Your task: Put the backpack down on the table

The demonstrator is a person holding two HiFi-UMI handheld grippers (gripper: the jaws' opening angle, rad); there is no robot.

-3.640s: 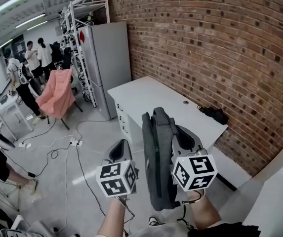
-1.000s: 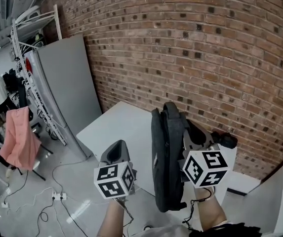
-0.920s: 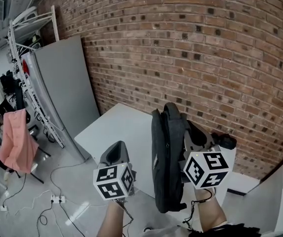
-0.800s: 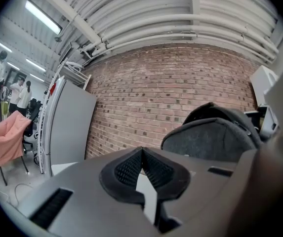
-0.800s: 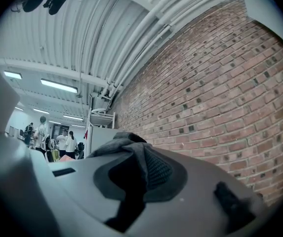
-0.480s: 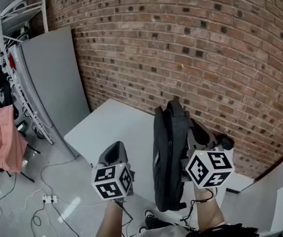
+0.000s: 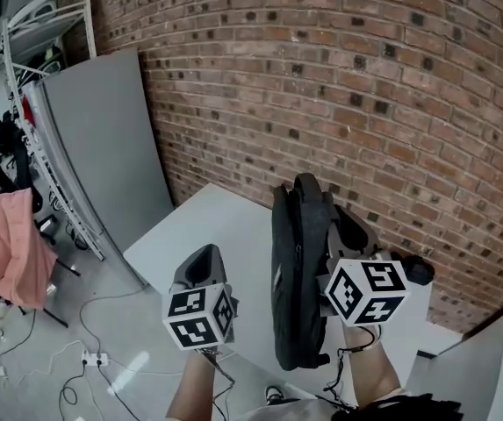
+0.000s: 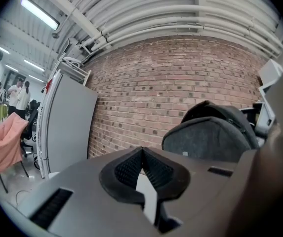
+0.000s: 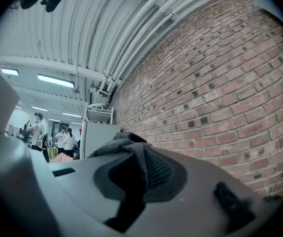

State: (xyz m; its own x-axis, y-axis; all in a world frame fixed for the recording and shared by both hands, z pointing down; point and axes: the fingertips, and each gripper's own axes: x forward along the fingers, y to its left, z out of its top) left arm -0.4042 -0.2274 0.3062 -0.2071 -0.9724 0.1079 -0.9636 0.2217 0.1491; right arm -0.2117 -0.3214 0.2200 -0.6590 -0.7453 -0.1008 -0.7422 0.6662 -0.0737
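At the far left a pink cloth (image 7: 18,253) drapes over a chair frame. A white metal rack (image 7: 32,77) stands behind it, and a tall grey cabinet (image 7: 111,147) is just to the rack's right, its far edge against the brick wall (image 7: 365,86). Cables (image 7: 93,358) trail across the grey floor (image 7: 137,375) in front of them.

The left tongs (image 7: 202,260) hover close to the person, beside the near left edge of the white counter (image 7: 207,222). Its 2 jaws are pressed together at the tips with nothing between them (only a sliver of pale surface shows through the slit lower down).

Just right of it hangs the backpack (image 7: 297,279), dark grey, upright and edge-on. It is carried in the air rather than lying on the counter, and in the head view its lower end dangles past the counter's near edge.

The right tongs (image 7: 343,226) sit against the backpack's right side, jaws clamped on a fold of the bag's grey fabric near its top.

Further right, a small dark object (image 7: 418,270) lies on the counter close to the wall, too blurred to identify. The brick wall runs along the whole far side of the counter.
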